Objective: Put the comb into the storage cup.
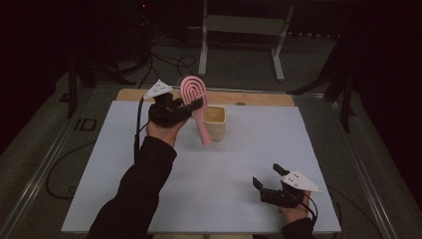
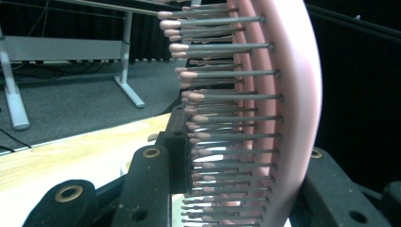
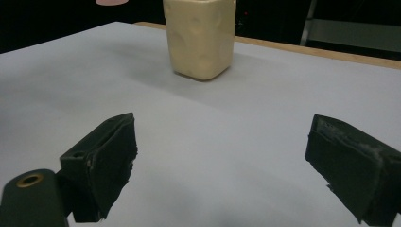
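With L gripper (image 1: 191, 107) clamped on pink oval plastic hairbrush (image 1: 193, 92) raised at far left, just beside cream square plastic cup (image 1: 214, 122), and R gripper (image 1: 268, 179) idle w/ jaws apart at near right, lower handle-first, vertically, centred over cup mouth.

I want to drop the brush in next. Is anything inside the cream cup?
The cream cup shows a bare inner wall at its open top; its bottom is hidden by the near wall. The pink hairbrush hangs beside it, outside.

A dim room with dark walls. Grey carpet floor (image 1: 239, 64) carries black cables (image 1: 164, 59); a white metal frame (image 1: 244, 25) stands at 12 o'clock.
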### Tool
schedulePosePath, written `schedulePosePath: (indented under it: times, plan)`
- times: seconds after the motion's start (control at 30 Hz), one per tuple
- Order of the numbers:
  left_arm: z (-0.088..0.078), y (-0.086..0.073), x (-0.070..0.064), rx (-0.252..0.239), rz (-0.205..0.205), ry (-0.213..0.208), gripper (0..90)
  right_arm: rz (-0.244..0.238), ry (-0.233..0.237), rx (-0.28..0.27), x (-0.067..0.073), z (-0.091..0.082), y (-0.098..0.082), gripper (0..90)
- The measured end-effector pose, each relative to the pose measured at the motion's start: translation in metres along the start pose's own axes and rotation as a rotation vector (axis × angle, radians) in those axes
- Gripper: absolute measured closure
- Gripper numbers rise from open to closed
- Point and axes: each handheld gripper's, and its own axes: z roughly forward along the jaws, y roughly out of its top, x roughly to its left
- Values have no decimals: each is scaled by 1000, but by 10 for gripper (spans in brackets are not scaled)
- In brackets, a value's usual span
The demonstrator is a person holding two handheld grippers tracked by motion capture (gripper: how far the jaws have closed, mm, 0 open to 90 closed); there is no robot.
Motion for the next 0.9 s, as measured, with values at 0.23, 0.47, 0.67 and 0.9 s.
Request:
schedulePosePath:
  times: [0.23, 0.47, 0.67, 0.9]
  plan:
    - [2, 3, 0, 0, 8, 6, 645, 2, 5, 4, 1, 0, 0, 96]
    - [3, 5, 0, 1, 14, 13, 645, 1, 6, 5, 1, 1, 0, 96]
    - [4, 5, 3, -1, 8, 24, 645, 2, 6, 4, 1, 1, 0, 96]
    - [8, 4, 5, 3, 3, 34, 645, 2, 7, 5, 1, 1, 0, 96]
